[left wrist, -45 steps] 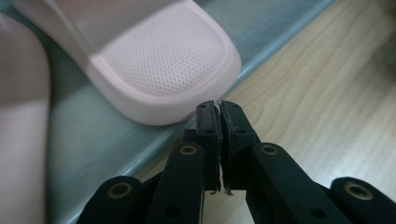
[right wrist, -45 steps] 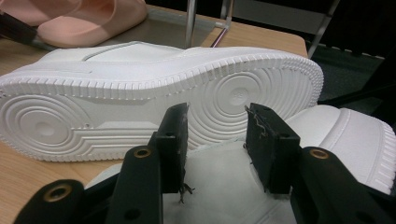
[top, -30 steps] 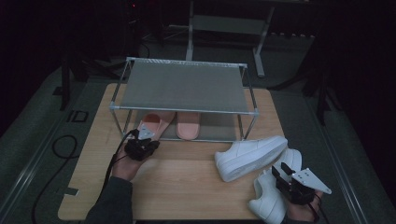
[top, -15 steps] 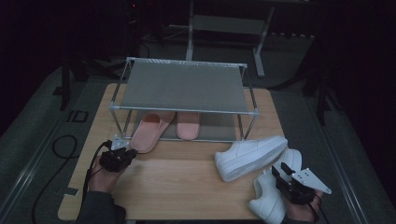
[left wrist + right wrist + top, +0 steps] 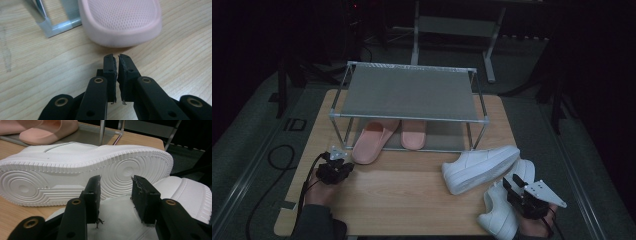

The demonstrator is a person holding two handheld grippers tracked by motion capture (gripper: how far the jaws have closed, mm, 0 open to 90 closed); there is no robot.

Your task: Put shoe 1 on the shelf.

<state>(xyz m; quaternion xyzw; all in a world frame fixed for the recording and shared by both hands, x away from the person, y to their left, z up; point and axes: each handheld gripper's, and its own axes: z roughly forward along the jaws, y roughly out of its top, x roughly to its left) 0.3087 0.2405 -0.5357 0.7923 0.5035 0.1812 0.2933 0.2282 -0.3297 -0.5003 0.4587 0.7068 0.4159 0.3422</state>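
My left gripper rests low over the wooden table, shut with nothing between its jaws. Its tips point at the rounded end of a pink slipper a short way ahead, without touching it. That slipper lies angled half under the metal rack, beside a second pink slipper. A white sneaker lies on its side, sole toward my right gripper. My right gripper is shut on another white sneaker, whose upper spans the space between the pads.
The rack's front leg and base rail stand just left of the slipper. Bare table stretches between the two hands. A black cable trails off the table's left side. The floor around is dark.
My left gripper has drawn back from the pink slipper, toward the front left of the table and lower. The right gripper and both sneakers have stayed put.
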